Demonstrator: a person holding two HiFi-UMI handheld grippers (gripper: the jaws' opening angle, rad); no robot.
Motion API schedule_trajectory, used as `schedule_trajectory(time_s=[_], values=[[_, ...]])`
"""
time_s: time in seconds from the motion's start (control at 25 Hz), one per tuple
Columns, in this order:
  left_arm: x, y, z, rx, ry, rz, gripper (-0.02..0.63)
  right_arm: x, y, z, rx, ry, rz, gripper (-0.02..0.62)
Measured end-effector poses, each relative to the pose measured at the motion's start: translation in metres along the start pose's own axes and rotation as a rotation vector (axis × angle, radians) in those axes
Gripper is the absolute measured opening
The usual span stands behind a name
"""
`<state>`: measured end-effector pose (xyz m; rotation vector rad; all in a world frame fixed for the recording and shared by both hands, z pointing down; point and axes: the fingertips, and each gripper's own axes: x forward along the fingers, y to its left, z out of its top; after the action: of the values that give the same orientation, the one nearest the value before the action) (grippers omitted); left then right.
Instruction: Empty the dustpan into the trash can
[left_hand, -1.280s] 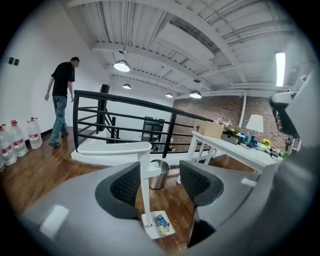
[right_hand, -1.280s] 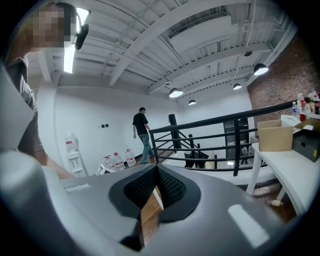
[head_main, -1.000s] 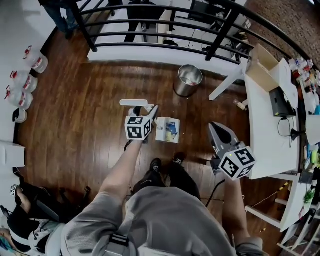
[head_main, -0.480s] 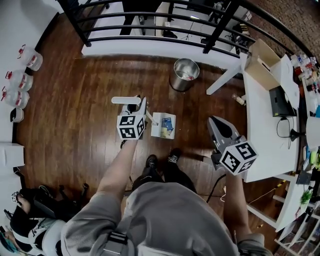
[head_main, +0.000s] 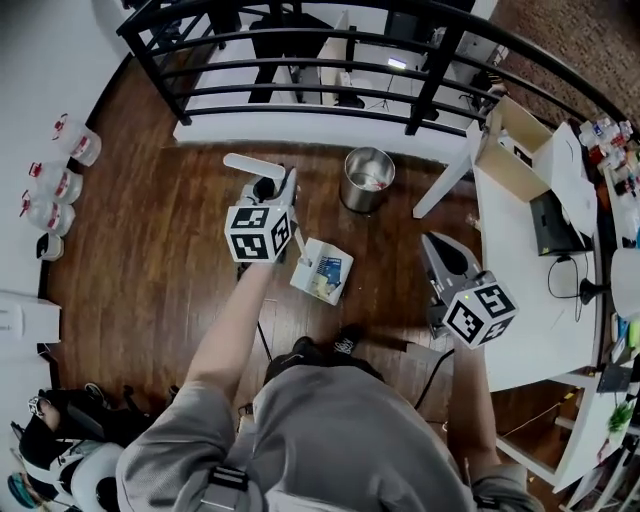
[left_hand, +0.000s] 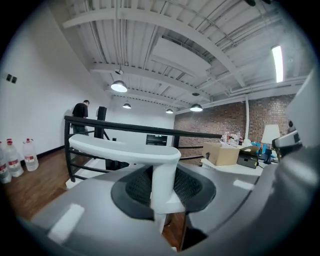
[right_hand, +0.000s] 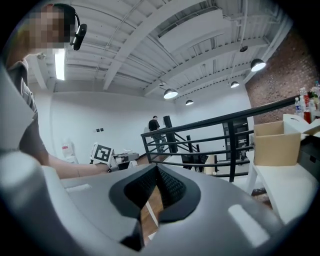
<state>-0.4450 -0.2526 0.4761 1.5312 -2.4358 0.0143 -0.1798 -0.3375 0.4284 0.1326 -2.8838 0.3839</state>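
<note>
My left gripper (head_main: 283, 192) is shut on the stem of a white upright dustpan, seen between the pads in the left gripper view (left_hand: 162, 192). The dustpan's curved top grip (head_main: 250, 164) sticks out to the left past the jaws (left_hand: 125, 150). Its pan (head_main: 321, 271) hangs tilted below the gripper, off the floor, with blue and white scraps in it. The round metal trash can (head_main: 368, 178) stands on the wood floor just beyond, to the right of the left gripper. My right gripper (head_main: 437, 247) is shut and holds nothing (right_hand: 152, 200), level with the pan and to its right.
A black railing (head_main: 300, 45) runs behind the trash can. A white table (head_main: 520, 250) with a cardboard box (head_main: 505, 140) and a laptop stands at right, one leg close to the can. Water jugs (head_main: 55, 180) line the left wall. A cable lies by my feet.
The left gripper has closed on the dustpan's stem and lifted it off the floor, toward the trash can; the pan now hangs tilted. The right gripper has shifted slightly, still shut.
</note>
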Motion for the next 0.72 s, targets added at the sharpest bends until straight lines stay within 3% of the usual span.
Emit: schedule_trajectory(time_s=[0.36, 0.52, 0.72], values=[[0.048, -0.025, 0.126, 0.07, -0.04, -0.051, 0.09, 0.024, -0.027, 0.054, -0.032, -0.091, 0.022, 0.003], [0.085, -0.009, 0.185, 0.045, -0.068, -0.073, 0.091, 0.054, -0.044, 0.08, -0.05, -0.119, -0.025, 0.003], [0.142, 0.006, 0.236, 0.033, -0.089, -0.178, 0.092, 0.099, -0.063, 0.119, -0.065, -0.169, -0.108, 0.003]])
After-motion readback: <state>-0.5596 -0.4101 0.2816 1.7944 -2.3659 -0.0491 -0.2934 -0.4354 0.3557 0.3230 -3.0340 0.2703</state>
